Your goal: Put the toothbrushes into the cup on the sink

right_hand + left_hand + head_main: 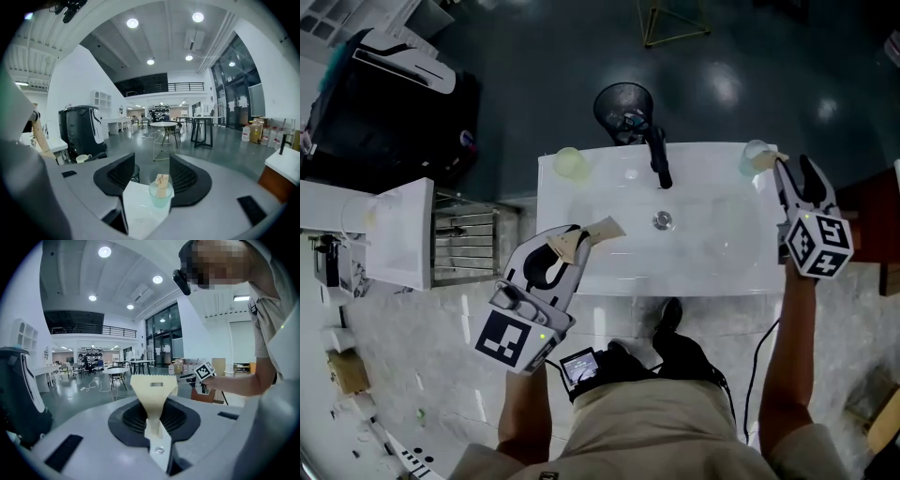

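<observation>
A white sink [609,272] carries a yellowish cup [570,162] at its back left corner and a pale green cup [756,157] at its back right corner. My left gripper [572,240] hovers over the sink's front left and is shut on a beige toothbrush [598,231], whose wide head [153,387] sticks out beyond the jaws. My right gripper [794,167] stands open just right of the green cup. In the right gripper view that cup [161,196] stands ahead between the spread jaws, apart from both pads, with a beige toothbrush [162,183] upright inside it.
A black faucet [659,159] rises at the sink's back middle, with the drain [663,220] in front of it. A black wire basket [623,105] stands behind the sink. A metal rack [465,240] and a white counter [394,234] are at the left.
</observation>
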The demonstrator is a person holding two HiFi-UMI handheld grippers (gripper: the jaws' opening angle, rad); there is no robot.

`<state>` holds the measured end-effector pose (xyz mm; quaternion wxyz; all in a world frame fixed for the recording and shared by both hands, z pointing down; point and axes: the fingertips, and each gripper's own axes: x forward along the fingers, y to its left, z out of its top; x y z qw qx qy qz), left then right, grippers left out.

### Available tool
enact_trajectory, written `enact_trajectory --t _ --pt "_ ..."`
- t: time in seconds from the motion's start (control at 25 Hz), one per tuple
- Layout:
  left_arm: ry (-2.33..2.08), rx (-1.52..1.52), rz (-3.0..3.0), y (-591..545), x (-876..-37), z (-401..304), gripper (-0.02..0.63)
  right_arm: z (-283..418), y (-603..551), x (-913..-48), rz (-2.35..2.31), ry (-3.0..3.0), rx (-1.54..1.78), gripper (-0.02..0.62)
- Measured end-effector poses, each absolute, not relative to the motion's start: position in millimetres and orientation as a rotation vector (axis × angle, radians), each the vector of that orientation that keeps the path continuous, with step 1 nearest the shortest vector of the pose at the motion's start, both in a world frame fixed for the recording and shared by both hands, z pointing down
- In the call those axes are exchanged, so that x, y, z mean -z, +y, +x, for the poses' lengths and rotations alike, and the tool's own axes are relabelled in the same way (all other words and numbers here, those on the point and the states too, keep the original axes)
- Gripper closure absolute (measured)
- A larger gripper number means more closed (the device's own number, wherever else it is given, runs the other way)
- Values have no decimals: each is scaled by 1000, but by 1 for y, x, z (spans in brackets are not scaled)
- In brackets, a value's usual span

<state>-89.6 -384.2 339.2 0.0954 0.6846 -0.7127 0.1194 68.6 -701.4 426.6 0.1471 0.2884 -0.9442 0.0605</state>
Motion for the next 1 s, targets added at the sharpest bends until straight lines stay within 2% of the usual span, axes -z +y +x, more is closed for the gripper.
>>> enact_trajectory --t 0.4,1.0 --pt "-2244 -354 2006 -319 -296 -143 552 57 -607 -344 827 -2787 -81 379" --pt "-2171 -298 2195 -250 -285 -257 552 -16 -432 -308 913 -2749 -60 379"
